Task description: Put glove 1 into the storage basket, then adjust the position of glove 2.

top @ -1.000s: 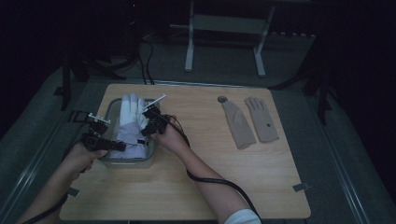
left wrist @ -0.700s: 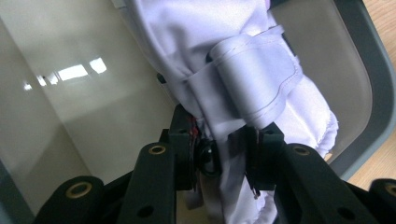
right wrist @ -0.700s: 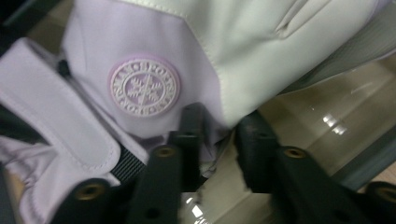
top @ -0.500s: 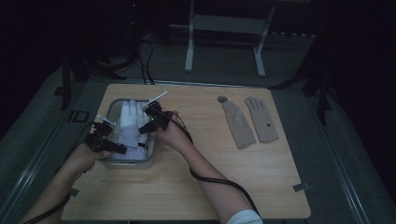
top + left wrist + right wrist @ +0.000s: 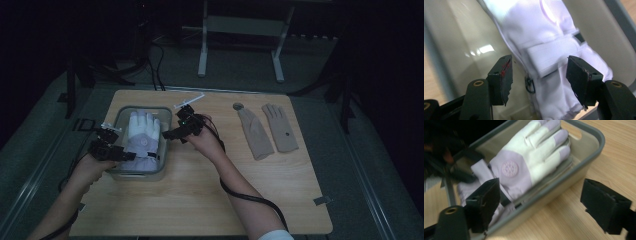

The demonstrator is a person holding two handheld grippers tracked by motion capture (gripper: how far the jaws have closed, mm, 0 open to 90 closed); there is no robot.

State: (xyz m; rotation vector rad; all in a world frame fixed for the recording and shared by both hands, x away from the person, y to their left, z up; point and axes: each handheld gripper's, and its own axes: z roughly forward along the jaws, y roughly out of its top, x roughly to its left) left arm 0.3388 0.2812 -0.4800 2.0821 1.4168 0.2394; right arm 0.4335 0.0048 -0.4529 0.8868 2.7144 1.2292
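From the high view we look forward and down on the whole table [image 5: 200, 210] from above the person's near side, at a distance. In the left gripper view we sit very close, looking along the jaws into the near left end of the bin [image 5: 454, 50], onto the white glove [image 5: 554, 50]. In the right gripper view we look from the bin's [image 5: 589, 152] right side leftward across it, close. All three views share bin [image 5: 165, 145] and glove [image 5: 142, 132].
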